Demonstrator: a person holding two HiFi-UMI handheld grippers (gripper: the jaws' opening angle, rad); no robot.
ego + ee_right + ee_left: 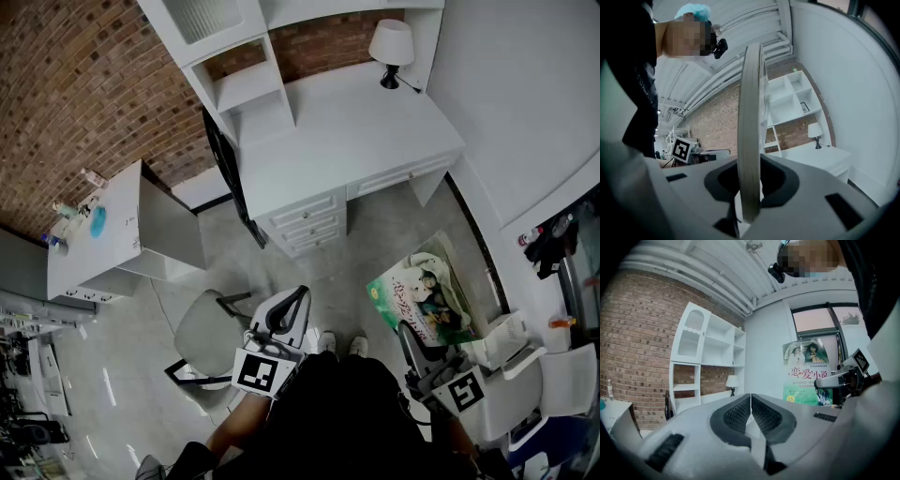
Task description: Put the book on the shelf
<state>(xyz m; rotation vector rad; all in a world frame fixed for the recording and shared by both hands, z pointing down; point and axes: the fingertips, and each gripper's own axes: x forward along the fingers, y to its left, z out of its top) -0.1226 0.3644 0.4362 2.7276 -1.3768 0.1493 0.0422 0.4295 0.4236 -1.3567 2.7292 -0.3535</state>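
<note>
While the person stands on the grey floor [375, 230], a white desk [347, 141] fills the 12 o'clock part of the head view, with drawers [305, 223] on its near face. A small lamp [391, 45] stands at the desk's 1 o'clock corner. The white shelf unit [246, 89] rises from the desk's 11 o'clock end against the brick wall [84, 84]. Something black [225, 164] stands just beside that end; what it is cannot be told. A grey chair [208, 333] sits at 9 o'clock of the left gripper [289, 314], and a small white table [103, 246] with bottles on it lies further out at 10 o'clock. Only floor lies between the desk and the book [427, 298].

The book is at 4 o'clock in the head view, its green cover facing up to the camera and its long axis running from about 5 to 11 o'clock, the far end towards the desk. The right gripper [419, 349] clamps its near edge, so the book reaches out ahead of the jaws; in the right gripper view it shows edge-on, from 6 up to 12 o'clock. The left gripper's jaws are pressed together with nothing between them, well apart from the book.
</note>
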